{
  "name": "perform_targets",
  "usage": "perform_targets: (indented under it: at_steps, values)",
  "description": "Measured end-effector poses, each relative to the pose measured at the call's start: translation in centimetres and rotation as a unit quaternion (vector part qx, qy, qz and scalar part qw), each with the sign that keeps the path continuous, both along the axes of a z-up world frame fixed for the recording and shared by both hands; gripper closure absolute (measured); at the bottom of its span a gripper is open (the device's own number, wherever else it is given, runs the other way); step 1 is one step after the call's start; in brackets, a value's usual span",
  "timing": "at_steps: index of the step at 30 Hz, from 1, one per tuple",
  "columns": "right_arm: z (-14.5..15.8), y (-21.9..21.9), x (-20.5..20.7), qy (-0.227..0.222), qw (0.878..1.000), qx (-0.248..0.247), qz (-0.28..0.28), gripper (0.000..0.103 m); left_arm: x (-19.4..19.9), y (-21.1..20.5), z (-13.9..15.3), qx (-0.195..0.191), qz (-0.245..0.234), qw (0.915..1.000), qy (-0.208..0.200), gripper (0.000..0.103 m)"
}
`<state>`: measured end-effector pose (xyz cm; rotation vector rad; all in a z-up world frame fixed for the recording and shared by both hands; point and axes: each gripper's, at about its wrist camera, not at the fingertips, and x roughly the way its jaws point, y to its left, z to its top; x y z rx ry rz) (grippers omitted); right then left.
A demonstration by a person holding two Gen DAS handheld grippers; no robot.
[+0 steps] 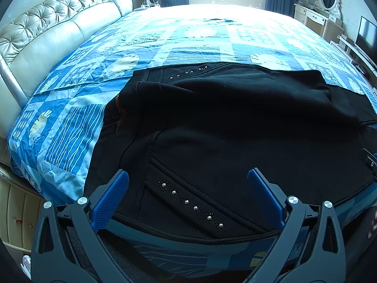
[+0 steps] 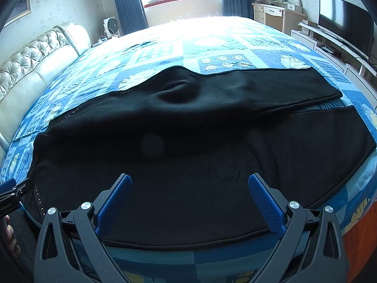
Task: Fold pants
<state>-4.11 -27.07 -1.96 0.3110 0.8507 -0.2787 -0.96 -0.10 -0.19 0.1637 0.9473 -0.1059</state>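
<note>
A pair of black soft-fabric pants (image 2: pixel 188 127) lies spread on a bed covered with a blue patterned sheet (image 1: pixel 70 122). The waist part is toward 9 o'clock in the right wrist view and the two legs go toward 3 o'clock, where they separate and a strip of the sheet shows between them. In the left wrist view, a diagonal row of small silver studs (image 1: pixel 195 205) decorates the fabric near the front edge, and a second row of studs (image 1: pixel 188 72) sits at 12 o'clock on the far side of the waist. The cloth has one raised wrinkle (image 2: pixel 179 89) on the far leg.

The left gripper (image 1: pixel 188 202) is wide open, its blue-padded fingers (image 1: pixel 110 202) standing over the near edge of the pants and holding nothing. The right gripper (image 2: pixel 189 202) is also wide open and has hold of nothing; it hangs over the near leg.

A cream tufted leather headboard (image 1: pixel 47 30) stands at 10 o'clock. A black flat television (image 2: pixel 344 23) is at 2 o'clock, and a white dressing table with an oval mirror (image 2: pixel 280 2) at 1 o'clock.
</note>
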Motion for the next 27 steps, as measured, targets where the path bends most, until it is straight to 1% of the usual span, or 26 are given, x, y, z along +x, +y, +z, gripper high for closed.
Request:
perform_targets:
  at_steps: [27]
  values:
    - [0.12, 0.63, 0.13, 0.002, 1.0, 0.004, 0.012, 0.004, -0.39, -0.53, 0.18, 0.002, -0.005, 1.0, 0.0, 0.002]
